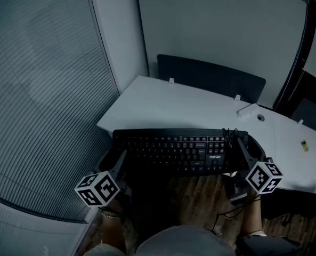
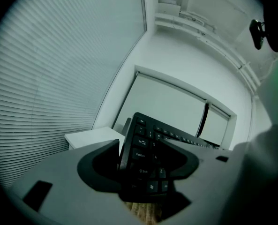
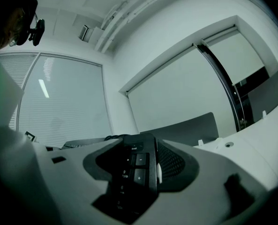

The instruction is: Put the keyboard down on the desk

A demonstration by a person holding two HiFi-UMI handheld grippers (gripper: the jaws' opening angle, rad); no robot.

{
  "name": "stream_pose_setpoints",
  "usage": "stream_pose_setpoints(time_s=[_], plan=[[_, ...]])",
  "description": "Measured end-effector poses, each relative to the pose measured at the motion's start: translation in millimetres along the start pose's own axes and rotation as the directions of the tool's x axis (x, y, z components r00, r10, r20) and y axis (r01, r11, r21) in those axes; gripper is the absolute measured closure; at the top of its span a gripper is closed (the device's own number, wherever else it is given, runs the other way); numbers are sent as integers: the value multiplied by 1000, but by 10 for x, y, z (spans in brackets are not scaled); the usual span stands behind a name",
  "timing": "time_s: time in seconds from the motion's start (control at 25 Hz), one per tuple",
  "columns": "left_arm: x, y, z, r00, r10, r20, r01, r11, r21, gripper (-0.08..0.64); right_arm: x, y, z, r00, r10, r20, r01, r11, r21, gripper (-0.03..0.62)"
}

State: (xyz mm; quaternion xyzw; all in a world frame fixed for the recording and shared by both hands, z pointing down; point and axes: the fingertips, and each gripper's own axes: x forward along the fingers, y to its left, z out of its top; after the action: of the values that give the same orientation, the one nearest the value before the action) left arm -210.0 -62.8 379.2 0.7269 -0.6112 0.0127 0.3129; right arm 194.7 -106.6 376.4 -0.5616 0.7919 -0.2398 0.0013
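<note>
Keyboard (image 1: 173,148) level at desk (image 1: 168,103) edge | left claw (image 1: 118,157), right claw (image 1: 236,151) clamped on ends

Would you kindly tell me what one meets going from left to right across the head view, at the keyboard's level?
From the left: window blind → left hand-held gripper → keyboard → right hand-held gripper → small yellow label on the desk.
</note>
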Motion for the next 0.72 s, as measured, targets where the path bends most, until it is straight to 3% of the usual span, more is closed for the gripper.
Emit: stream_pose_setpoints(time_s=[0.36,0.72], plan=[[43,-20,40,998,23,-55,-22,1000,18,291,21,-71,-111,999,-17,-39,19,998,52,354],[90,17,-1,998,11,-57,-11,1000,-2,291,13,-60,-92,999,-29,-45,31,999,38,354]])
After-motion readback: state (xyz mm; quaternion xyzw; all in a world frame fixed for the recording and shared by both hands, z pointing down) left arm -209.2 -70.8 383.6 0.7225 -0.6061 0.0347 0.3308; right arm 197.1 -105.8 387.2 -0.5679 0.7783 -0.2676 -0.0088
